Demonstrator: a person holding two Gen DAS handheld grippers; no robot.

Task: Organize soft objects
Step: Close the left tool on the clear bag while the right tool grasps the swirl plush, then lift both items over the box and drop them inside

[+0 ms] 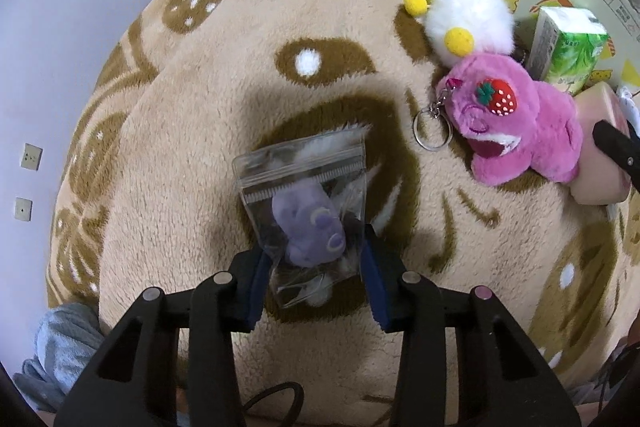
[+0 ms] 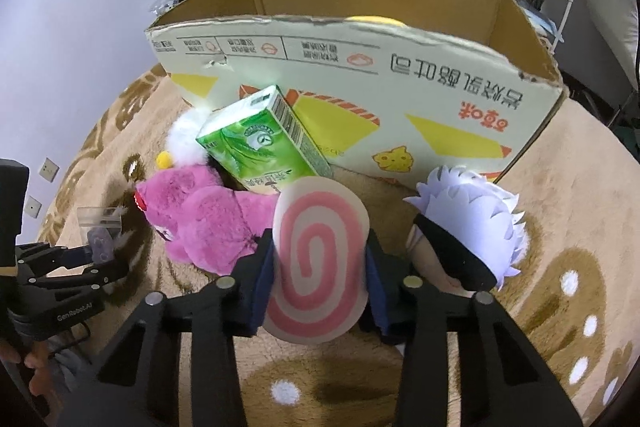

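My left gripper is shut on a clear zip bag with a small purple plush inside, held just above the tan rug. My right gripper is shut on a pink-and-white swirl cushion, in front of the open cardboard box. A pink strawberry bear plush with a key ring lies on the rug, and it also shows in the right wrist view. A white fluffy plush with yellow balls lies beside the box. A white-haired doll lies right of the cushion.
A green tissue pack leans against the box front; it also shows in the left wrist view. Shelves with bottles and packages stand behind the box. A grey cloth lies off the rug's near left edge.
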